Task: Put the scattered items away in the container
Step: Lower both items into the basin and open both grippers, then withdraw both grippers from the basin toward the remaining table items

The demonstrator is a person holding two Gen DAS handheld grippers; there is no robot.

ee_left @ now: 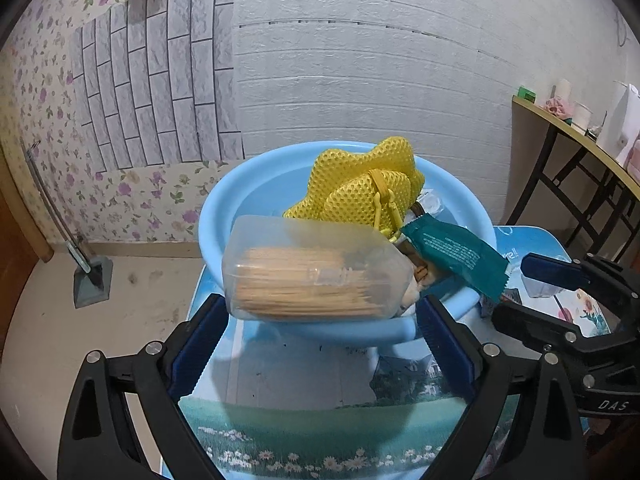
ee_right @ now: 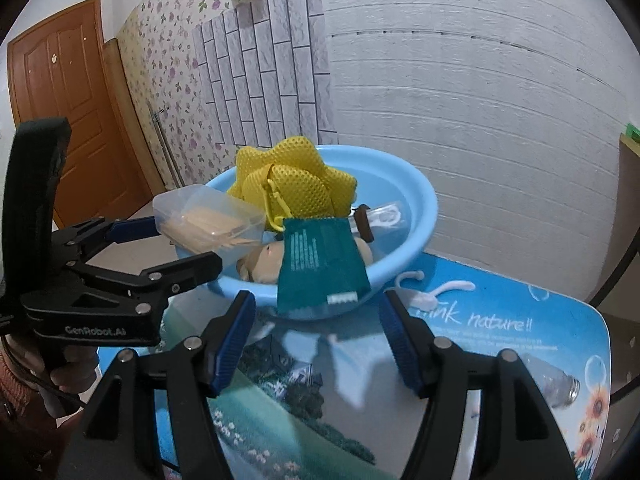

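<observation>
Where white panelled wall meets floral wallpaper w/ orange door at left, worktop carries blue basin; left gripper fingers pinch toothpick box over basin's near rim, right gripper fingers spread, empty.

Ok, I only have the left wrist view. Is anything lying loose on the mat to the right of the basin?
Observer: Yes, a white hook-shaped piece lies on the mat, just right of the blue basin.
Operator: Anything else out there?
Observer: A small glass bottle lies on its side near the mat's right edge.
Operator: Is the right hand-held gripper carrying something?
Observer: No, the right hand-held gripper is open, with nothing between its fingers.
</observation>
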